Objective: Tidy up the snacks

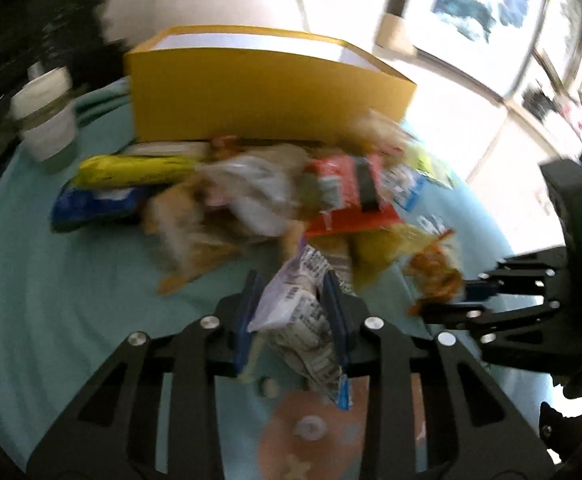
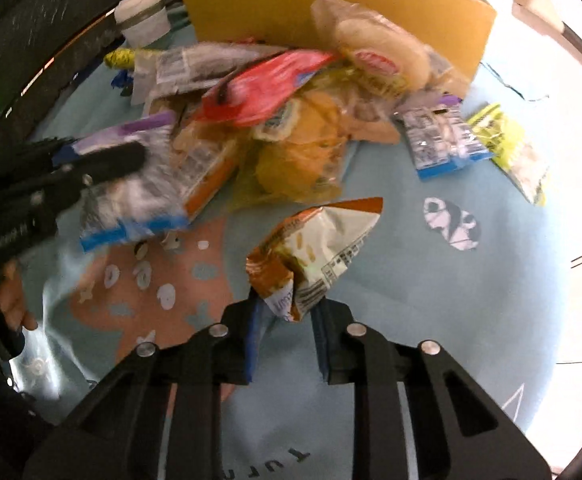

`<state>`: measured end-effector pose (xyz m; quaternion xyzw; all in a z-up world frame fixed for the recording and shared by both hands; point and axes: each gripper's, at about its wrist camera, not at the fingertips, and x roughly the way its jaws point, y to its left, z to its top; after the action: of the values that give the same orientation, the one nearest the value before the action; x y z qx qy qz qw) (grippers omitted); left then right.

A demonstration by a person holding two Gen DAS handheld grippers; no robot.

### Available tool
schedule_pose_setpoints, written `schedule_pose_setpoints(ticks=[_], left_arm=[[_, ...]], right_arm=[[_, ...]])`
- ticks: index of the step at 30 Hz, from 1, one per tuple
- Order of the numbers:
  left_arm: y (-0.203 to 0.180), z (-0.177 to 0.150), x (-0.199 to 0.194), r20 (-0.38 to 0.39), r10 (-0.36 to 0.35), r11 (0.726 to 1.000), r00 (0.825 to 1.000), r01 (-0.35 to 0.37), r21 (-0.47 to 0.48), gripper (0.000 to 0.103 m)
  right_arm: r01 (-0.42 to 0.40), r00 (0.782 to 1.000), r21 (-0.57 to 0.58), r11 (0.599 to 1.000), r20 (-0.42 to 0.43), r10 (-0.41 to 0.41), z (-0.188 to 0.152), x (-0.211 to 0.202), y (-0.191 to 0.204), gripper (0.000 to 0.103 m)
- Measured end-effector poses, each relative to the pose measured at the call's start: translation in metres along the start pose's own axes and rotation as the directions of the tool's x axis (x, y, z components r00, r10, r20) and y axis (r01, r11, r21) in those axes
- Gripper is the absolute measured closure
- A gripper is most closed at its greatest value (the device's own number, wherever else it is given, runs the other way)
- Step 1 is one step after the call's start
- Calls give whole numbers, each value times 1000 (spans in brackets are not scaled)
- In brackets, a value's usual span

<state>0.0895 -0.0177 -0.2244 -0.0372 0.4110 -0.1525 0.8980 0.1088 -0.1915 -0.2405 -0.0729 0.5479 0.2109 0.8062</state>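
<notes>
Over a pale blue printed tablecloth (image 2: 431, 300), the left gripper (image 1: 291, 312) is clenched on a crinkly white-and-purple foil snack packet (image 1: 291, 312) at its middle, while the right gripper (image 2: 287, 320) pinches the lower corner of an orange-and-white foil snack bag (image 2: 315, 248), both at the near edge of a heap of loose snack wrappers (image 2: 291, 120). Such packets look light, soft and slippery, with contents that could crush; a hold on a sealed edge or a pinched fold seems safest. Behind the heap stands an open yellow cardboard box (image 1: 251, 96), the likely destination, with the pile lying in between. A white-lidded glass jar (image 1: 47, 120) stands left of the box, clear of the path.
</notes>
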Motion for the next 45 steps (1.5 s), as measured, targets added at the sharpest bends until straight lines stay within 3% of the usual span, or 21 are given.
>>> schedule_pose_setpoints(ticks=[5, 13, 22, 26, 28, 29, 30, 31, 32, 33, 36, 39, 40, 41, 42, 43, 44, 45], left_arm=[[19, 9, -24, 65, 32, 998, 997, -29, -50, 72], [23, 27, -58, 149, 23, 997, 989, -13, -72, 72], [15, 8, -46, 79, 18, 999, 997, -15, -31, 73], [18, -1, -31, 26, 44, 999, 999, -43, -19, 73], [22, -7, -21, -21, 62, 998, 998, -62, -24, 73], [24, -10, -18, -35, 71, 997, 997, -72, -30, 73], [26, -14, -16, -51, 76, 996, 996, -77, -33, 67], [27, -18, -13, -65, 85, 996, 994, -87, -32, 51], [27, -21, -13, -66, 91, 995, 994, -93, -31, 43], [27, -24, -11, -71, 105, 994, 992, -107, -22, 33], [25, -32, 0, -131, 131, 991, 983, -134, -16, 19], [23, -40, 6, -153, 130, 991, 980, -133, -11, 19], [22, -42, 7, -155, 131, 991, 979, -132, 3, 24], [19, -44, 6, -141, 134, 991, 981, -132, 27, 37], [15, -46, 3, -124, 138, 989, 983, -131, 66, 49], [15, -47, 2, -124, 126, 991, 984, -119, 62, 52], [18, -46, -1, -121, 98, 995, 988, -94, 38, 62], [19, -45, -3, -118, 76, 997, 990, -74, 22, 74]], right_arm=[[-9, 999, 31, 999, 31, 8, 13, -17, -10, 80], [-44, 993, 56, 997, 108, 37, 20, -47, -8, 81], [-55, 993, 69, 996, 112, 47, 16, -55, -8, 85], [-51, 998, 79, 996, 50, 48, 14, -42, -10, 85], [-33, 999, 96, 995, 3, 33, 10, -34, -14, 83], [-26, 1000, 105, 994, 5, 26, 7, -33, -17, 76], [-20, 1000, 111, 994, 4, 19, 6, -33, -18, 64], [2, 1000, 124, 992, -2, -2, 3, -32, -22, 58], [19, 1000, 136, 990, -1, -19, 0, -32, -26, 48], [23, 1000, 140, 990, 2, -24, -1, -31, -27, 46], [50, 999, 142, 989, -26, -47, -8, -23, -33, 46], [50, 998, 132, 990, -56, -43, -14, -13, -33, 42], [60, 997, 120, 991, -61, -53, -17, -10, -31, 41], [72, 995, 107, 992, -75, -65, -19, -6, -29, 39], [93, 993, 77, 993, -80, -87, -22, -5, -23, 45], [100, 992, 46, 994, -81, -96, -24, -5, -18, 52], [86, 994, 38, 996, -75, -83, -24, -6, -15, 78], [53, 996, 47, 998, -73, -49, -24, -7, -15, 84]])
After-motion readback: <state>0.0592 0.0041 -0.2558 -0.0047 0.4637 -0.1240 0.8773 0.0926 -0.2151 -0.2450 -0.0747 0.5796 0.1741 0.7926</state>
